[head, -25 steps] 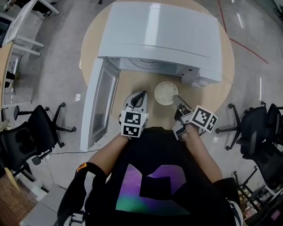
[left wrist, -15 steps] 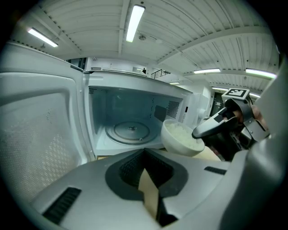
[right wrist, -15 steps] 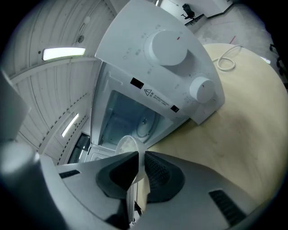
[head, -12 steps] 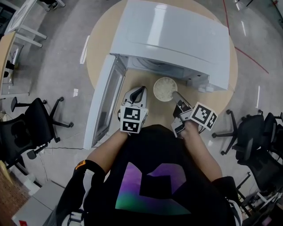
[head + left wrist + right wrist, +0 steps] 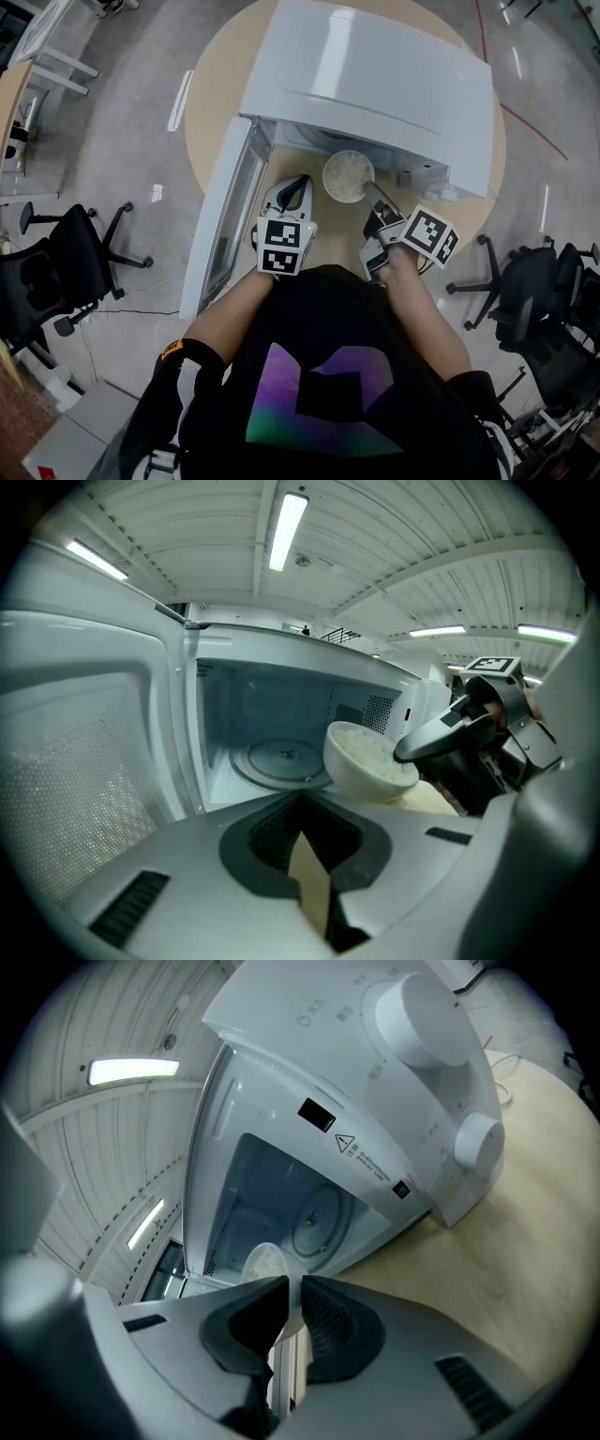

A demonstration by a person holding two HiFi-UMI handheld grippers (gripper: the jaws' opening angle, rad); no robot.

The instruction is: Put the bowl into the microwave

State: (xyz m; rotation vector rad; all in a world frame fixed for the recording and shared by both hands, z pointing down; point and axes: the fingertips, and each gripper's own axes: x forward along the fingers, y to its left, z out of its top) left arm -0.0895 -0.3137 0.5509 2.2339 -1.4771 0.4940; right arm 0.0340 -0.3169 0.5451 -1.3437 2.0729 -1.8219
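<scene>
The right gripper (image 5: 371, 189) had its fingers clenched on the near rim of a white bowl (image 5: 348, 175), one finger inside the rim and one outside. It held the bowl at the open mouth of a white microwave (image 5: 375, 80). The bowl carried a white filling and sat just ahead of those fingers, tipped slightly toward the left gripper. It had not yet reached the glass turntable (image 5: 279, 760), which lay farther ahead, inside the cavity. Whether the bowl's base touched the round wooden surface (image 5: 212, 105) could not be made out.

The left gripper (image 5: 298, 182) hovered just left of the bowl, apart from it. Its fingers were closed together on nothing, with only a sliver of the tan surface showing through the gap below their tips. Those fingers pointed into the cavity. The microwave's door (image 5: 222, 223) stood swung wide open to their left, its perforated window facing them.

To the right of the right fingers, two round knobs (image 5: 413, 1004) stood out from the microwave's control panel. The person, in a black shirt (image 5: 328, 375), stood at the surface's near edge. Black office chairs (image 5: 61, 272) stood on the floor to either side.
</scene>
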